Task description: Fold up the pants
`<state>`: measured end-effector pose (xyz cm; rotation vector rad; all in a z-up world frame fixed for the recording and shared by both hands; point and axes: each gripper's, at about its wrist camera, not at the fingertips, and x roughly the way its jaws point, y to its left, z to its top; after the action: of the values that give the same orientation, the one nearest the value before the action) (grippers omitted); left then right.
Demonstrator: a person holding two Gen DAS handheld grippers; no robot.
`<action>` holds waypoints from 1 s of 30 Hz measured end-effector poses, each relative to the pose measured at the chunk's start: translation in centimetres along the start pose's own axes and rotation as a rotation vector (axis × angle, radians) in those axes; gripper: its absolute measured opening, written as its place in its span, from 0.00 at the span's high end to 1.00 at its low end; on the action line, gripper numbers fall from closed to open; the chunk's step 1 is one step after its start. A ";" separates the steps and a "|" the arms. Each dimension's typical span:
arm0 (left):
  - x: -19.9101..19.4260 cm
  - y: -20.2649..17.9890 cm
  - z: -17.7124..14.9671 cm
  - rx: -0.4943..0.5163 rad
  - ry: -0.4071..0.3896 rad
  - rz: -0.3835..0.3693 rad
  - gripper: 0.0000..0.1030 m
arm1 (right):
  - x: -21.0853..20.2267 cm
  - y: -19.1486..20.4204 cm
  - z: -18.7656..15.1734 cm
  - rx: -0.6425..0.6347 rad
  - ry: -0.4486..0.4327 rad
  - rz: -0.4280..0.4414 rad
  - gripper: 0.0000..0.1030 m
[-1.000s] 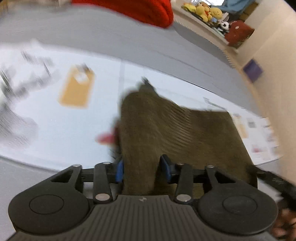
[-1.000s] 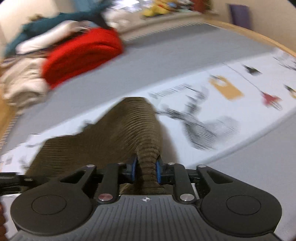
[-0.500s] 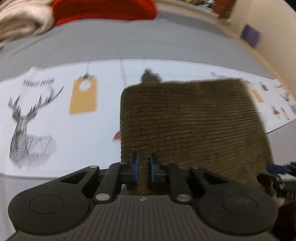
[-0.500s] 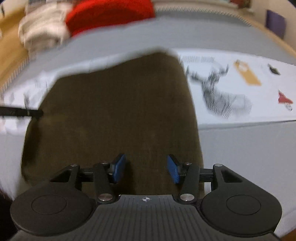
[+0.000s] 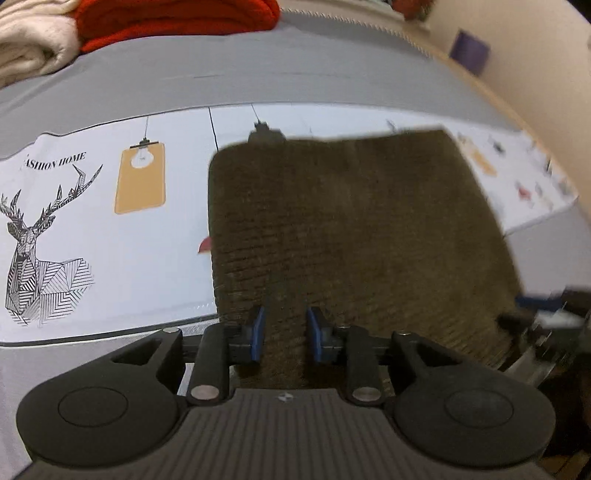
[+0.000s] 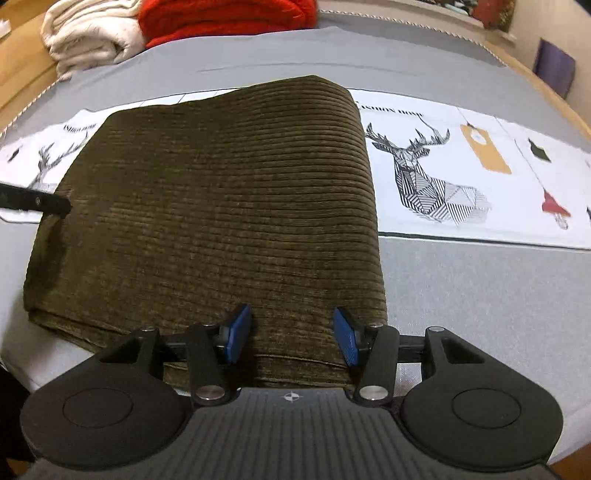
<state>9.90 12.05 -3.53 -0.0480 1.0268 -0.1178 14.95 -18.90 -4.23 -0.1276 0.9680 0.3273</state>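
- Pants (image 6: 221,206), olive-brown corduroy, lie folded into a thick rectangle across the white printed runner (image 6: 461,192) on the grey surface (image 6: 480,295), their near edge overhanging the runner toward both grippers.
- Handling, as a judgement: the ribbed cloth looks soft and limp but fairly heavy, with at least 2 layers stacked at the near-left corner; it should sag if lifted by 1 point and the layers may slide on each other. The ribs give good grip for the pads.
- Where to hold: best at the 2 near corners, or along the near edge with both grippers well apart, pinching all layers together so the fold stays square.
- Left gripper (image 5: 284,334): fingers parted by a modest gap, set over the near edge of the pants; nothing is clamped.
- Right gripper (image 6: 291,334): fingers spread wider, poised over the near edge close to the right corner, also holding nothing. Whether the pads touch the cloth I cannot tell.
- Hard to make out: the left wrist view is blurred, so the far edge and right side of the pants are smeared; a dark shape at its right margin is unclear.
- Hidden: waistband, hems and the underside layers; the near edge is partly covered by each gripper body.
- A red folded textile (image 6: 225,18) and a cream one (image 6: 88,37) sit well behind, cut off by the frame.
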 end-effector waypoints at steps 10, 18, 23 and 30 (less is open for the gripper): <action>-1.4 -0.1 -1.1 -0.016 -0.034 -0.002 0.72 | -1.1 -0.5 -0.3 0.065 -0.023 -0.048 0.49; -2.2 -1.9 -1.3 0.070 -0.038 0.065 0.52 | -1.7 0.0 -0.5 0.018 -0.036 -0.077 0.49; -7.3 -3.8 -1.3 0.108 -0.239 0.105 0.22 | -6.9 0.5 1.9 0.034 -0.218 -0.096 0.47; -14.1 -7.1 -2.1 0.127 -0.420 0.160 0.11 | -15.1 1.0 2.7 0.038 -0.406 -0.054 0.11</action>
<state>0.36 6.78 8.04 0.1213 0.5988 -0.0248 8.82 -20.56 9.81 -0.0491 0.5673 0.2709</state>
